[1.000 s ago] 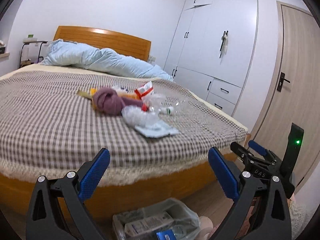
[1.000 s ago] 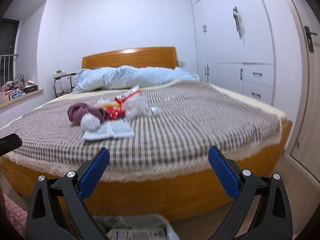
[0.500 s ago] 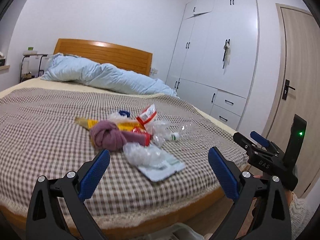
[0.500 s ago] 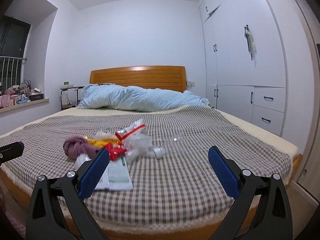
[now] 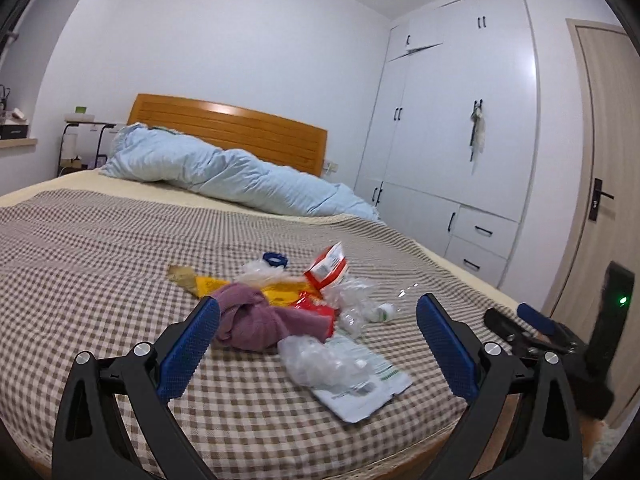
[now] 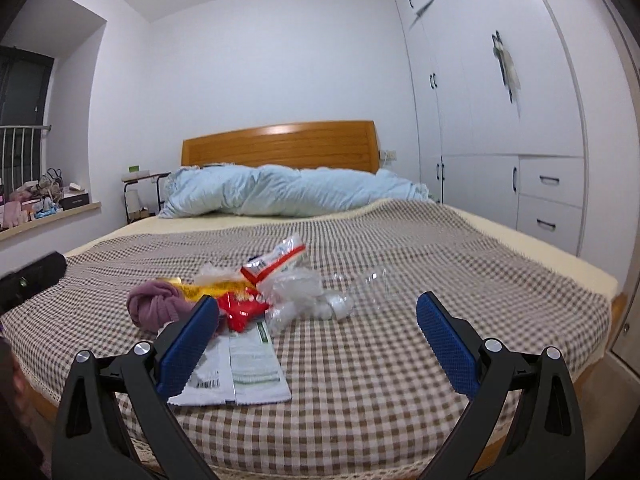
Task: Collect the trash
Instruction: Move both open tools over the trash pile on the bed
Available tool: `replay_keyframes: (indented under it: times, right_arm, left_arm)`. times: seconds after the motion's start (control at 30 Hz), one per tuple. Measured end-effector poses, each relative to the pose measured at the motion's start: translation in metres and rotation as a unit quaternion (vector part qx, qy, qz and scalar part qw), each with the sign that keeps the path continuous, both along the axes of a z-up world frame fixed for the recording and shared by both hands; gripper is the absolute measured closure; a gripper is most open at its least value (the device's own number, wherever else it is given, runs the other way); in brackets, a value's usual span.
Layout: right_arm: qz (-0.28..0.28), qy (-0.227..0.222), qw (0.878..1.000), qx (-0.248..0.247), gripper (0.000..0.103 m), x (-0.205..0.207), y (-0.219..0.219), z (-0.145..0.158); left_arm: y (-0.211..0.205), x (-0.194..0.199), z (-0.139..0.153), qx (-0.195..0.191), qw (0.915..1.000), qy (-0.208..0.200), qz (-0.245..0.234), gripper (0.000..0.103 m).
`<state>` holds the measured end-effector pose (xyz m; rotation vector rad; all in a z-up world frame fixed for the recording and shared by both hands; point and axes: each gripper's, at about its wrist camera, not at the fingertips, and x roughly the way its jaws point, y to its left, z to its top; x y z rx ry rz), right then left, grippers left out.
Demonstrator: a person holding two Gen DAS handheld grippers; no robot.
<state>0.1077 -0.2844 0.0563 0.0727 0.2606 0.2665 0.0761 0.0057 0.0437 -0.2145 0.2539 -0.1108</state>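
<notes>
Trash: a loose heap (image 5: 316, 312) on the checked bedspread (image 5: 100, 264), straight ahead of both claws and not yet touched
Heap holds: a white printed pouch (image 5: 360, 384) nearest the foot edge, crumpled clear plastic (image 5: 316, 360) on it, a red wrapper (image 6: 244, 308), a yellow wrapper (image 5: 208, 282), a red-and-white packet (image 5: 328, 268) standing up, a blue ring (image 5: 275, 259) at the far side, a clear bottle (image 6: 360, 288) with a white cap
Among it: a purple cloth (image 5: 256, 316), balled up; whether it counts as trash I cannot tell
Left claw (image 5: 318, 348): released, jaws spread wide, nothing between them; the cloth sits just ahead of its left pad, the pouch ahead and slightly right
Right claw (image 6: 318, 346): released as well, jaws wide and empty; the pouch (image 6: 236, 368) lies just ahead of its left pad, the bottle ahead near centre
Long axis: the pouch runs roughly away from the right claw, so its near short edge faces the jaws
Nearer claw: judged about equal; the left faces the cloth side, the right faces the bottle side
Next move, as I judge it: reach forward and down, taking the near pouch edge first
Risk: thin plastic may slip or drag neighbours along
</notes>
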Motion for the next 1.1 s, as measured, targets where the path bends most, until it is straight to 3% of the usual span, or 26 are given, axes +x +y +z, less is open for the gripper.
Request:
replay_keyframes:
  times: [1.1]
  right_arm:
    - [-0.021, 0.021, 1.000, -0.009, 0.008, 0.011, 0.005, -0.017]
  left_arm:
    - [0.012, 0.015, -0.024, -0.004, 0.9992, 0.031, 0.026, 0.008]
